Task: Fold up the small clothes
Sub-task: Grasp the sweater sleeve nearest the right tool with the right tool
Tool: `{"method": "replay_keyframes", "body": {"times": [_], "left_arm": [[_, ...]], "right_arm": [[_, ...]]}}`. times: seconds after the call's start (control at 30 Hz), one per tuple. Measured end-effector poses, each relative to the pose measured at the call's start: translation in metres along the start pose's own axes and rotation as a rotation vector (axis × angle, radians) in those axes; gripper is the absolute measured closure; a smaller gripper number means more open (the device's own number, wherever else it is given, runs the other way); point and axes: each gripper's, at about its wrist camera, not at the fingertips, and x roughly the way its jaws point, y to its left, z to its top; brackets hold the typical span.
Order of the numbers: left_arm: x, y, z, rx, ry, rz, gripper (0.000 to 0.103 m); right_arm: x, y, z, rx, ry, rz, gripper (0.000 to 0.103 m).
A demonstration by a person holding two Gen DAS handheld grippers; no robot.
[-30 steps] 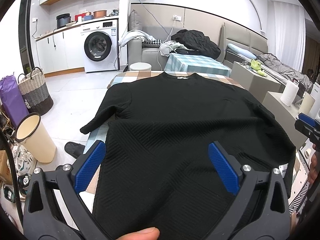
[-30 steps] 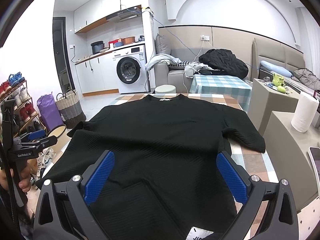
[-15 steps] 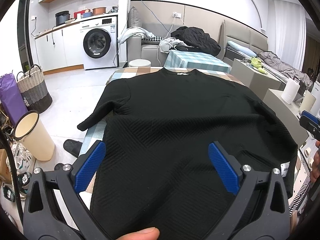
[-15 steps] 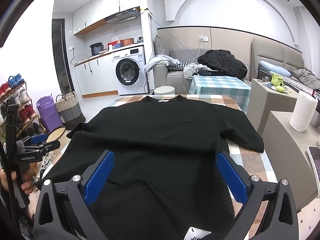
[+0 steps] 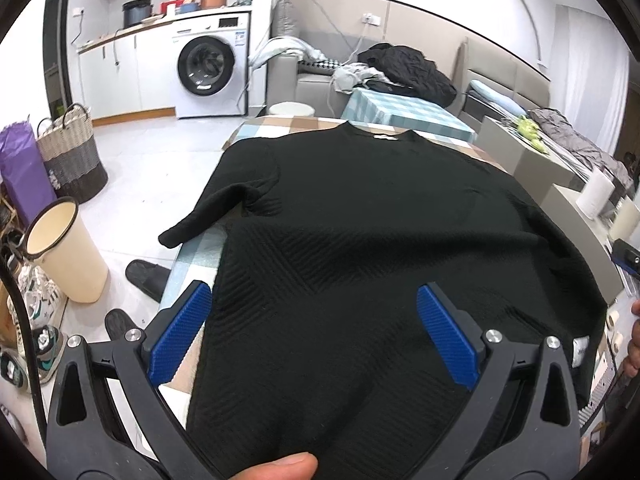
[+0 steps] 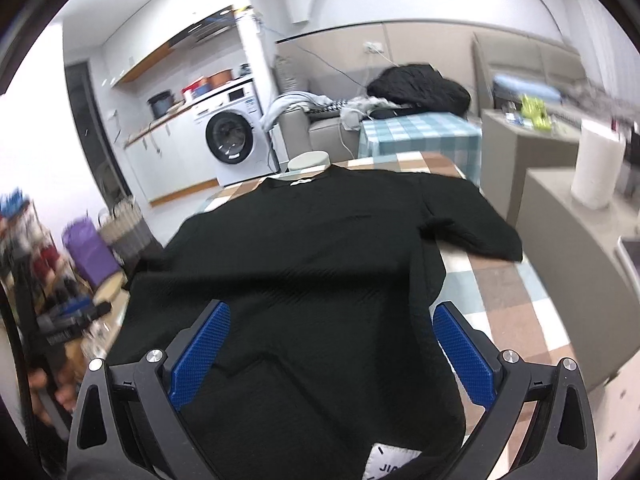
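Nearby, cream bin stands open beside woven basket, contents unseen.

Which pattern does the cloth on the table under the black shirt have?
Checked squares of brown, light blue and white on the tablecloth, clearest in the right wrist view.
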Motion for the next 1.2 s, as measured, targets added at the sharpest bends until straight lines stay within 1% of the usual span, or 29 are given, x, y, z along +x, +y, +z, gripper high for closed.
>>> {"method": "replay_keyframes", "body": {"times": [0.03, 0.17, 0.23, 0.3, 0.33, 0.37, 0.43, 0.5, 0.6, 0.63, 0.73, 0.8, 0.83, 0.97, 1.03, 1.1, 1.2], "left_arm": [[0.003, 0.005, 0.003, -0.016, 0.002, 0.002, 0.001], [0.016, 0.020, 0.015, -0.045, 0.001, 0.019, 0.002], [0.022, 0.026, 0.022, -0.047, -0.003, 0.029, 0.006], [0.026, 0.030, 0.028, -0.044, -0.002, 0.023, 0.014], [0.031, 0.032, 0.033, -0.042, 0.001, 0.021, 0.015], [0.033, 0.033, 0.036, -0.041, 0.001, 0.025, 0.015], [0.042, 0.038, 0.044, -0.046, -0.001, 0.030, 0.016], [0.050, 0.041, 0.050, -0.055, 0.008, 0.029, 0.016], [0.064, 0.044, 0.061, -0.064, 0.020, 0.025, 0.016], [0.070, 0.045, 0.064, -0.064, 0.025, 0.025, 0.016], [0.085, 0.045, 0.072, -0.060, 0.040, 0.021, 0.016], [0.092, 0.040, 0.069, -0.053, 0.049, 0.023, 0.016], [0.097, 0.040, 0.071, -0.051, 0.056, 0.022, 0.016], [0.110, 0.037, 0.073, -0.045, 0.073, 0.021, 0.016], [0.117, 0.037, 0.074, -0.046, 0.083, 0.025, 0.016], [0.122, 0.037, 0.075, -0.046, 0.088, 0.031, 0.016], [0.129, 0.039, 0.073, -0.051, 0.094, 0.039, 0.016]], "right_arm": [[0.003, -0.006, 0.005, 0.031, 0.021, 0.010, 0.000], [0.010, -0.025, 0.018, 0.097, 0.023, 0.019, 0.004], [0.012, -0.040, 0.024, 0.157, 0.022, 0.024, 0.008], [0.016, -0.053, 0.030, 0.199, 0.029, 0.007, 0.014], [0.018, -0.062, 0.033, 0.224, 0.036, -0.006, 0.016], [0.022, -0.069, 0.035, 0.248, 0.045, -0.014, 0.018], [0.032, -0.087, 0.040, 0.321, 0.065, -0.026, 0.018], [0.040, -0.104, 0.042, 0.381, 0.076, -0.067, 0.018], [0.052, -0.127, 0.045, 0.479, 0.096, -0.070, 0.025], [0.057, -0.136, 0.047, 0.520, 0.100, -0.074, 0.026], [0.069, -0.158, 0.053, 0.588, 0.095, -0.091, 0.026], [0.078, -0.173, 0.056, 0.646, 0.105, -0.084, 0.029], [0.083, -0.178, 0.057, 0.666, 0.103, -0.082, 0.029], [0.103, -0.199, 0.062, 0.728, 0.116, -0.120, 0.030], [0.107, -0.208, 0.063, 0.760, 0.116, -0.127, 0.032], [0.106, -0.215, 0.065, 0.764, 0.107, -0.171, 0.034], [0.107, -0.223, 0.065, 0.773, 0.113, -0.194, 0.034]]}}
